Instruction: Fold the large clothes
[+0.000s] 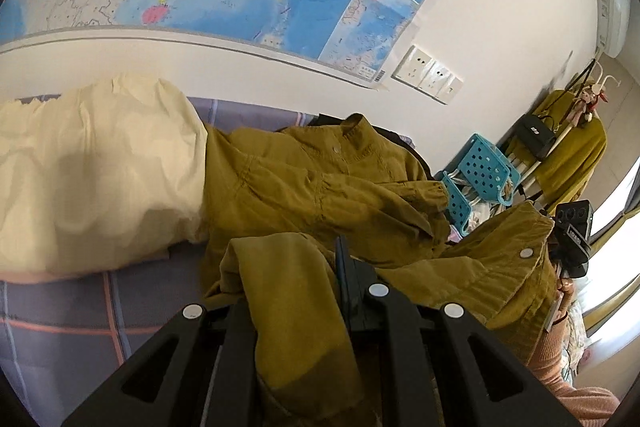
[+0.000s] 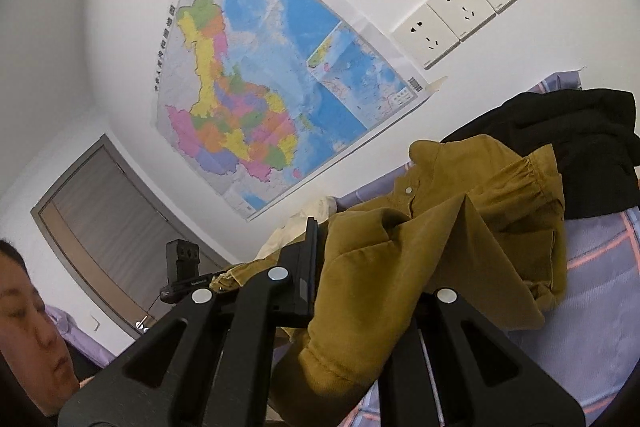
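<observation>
Both claws are clamped down on the mustard corduroy shirt (image 1: 320, 179): the left claw (image 1: 304, 291) has a fold of it bunched between its fingers at the bottom centre of its frame, and the right claw (image 2: 360, 291) pinches another bit low in its own view. The rest of the shirt sprawls across the plaid bed (image 1: 60, 327), next to a cream duvet (image 1: 92, 171) at left. Fabric hides most of the fingertips, and a black garment (image 2: 580, 155) sits behind the shirt at upper right.
</observation>
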Demonstrator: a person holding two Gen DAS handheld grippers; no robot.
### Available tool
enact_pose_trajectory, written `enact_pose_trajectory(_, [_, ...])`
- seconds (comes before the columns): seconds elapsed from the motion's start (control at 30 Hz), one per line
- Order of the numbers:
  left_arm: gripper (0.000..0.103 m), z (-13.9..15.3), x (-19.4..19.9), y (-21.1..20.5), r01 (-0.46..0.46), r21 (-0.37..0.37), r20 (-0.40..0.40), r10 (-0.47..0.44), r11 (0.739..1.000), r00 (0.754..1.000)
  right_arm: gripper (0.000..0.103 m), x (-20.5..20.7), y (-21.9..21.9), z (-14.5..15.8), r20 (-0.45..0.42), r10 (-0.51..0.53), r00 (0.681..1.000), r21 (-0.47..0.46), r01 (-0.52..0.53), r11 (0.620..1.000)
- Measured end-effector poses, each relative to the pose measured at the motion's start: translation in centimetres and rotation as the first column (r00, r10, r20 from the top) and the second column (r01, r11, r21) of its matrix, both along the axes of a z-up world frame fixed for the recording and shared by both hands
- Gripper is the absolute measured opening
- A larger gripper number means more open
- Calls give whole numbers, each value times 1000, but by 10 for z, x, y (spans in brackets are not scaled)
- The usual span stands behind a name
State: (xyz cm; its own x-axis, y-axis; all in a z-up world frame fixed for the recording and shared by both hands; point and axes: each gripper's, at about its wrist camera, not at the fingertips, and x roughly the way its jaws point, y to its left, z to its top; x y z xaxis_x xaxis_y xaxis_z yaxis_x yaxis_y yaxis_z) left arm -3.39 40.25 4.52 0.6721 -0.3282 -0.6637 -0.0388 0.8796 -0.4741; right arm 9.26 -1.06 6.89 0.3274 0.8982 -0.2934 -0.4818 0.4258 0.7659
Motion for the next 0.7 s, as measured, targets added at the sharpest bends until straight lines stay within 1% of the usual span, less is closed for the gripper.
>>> enact_pose_trajectory(0.4, [11, 6, 46, 13, -8, 15, -29, 8, 1000, 1000, 7, 40, 10, -3, -39, -30, 999, -31, 28, 999])
enact_pose_trajectory(0.7, [12, 3, 77, 23, -23, 5, -55, 23, 1000, 998, 7, 68, 18, -10, -77, -55, 996, -53, 51, 997])
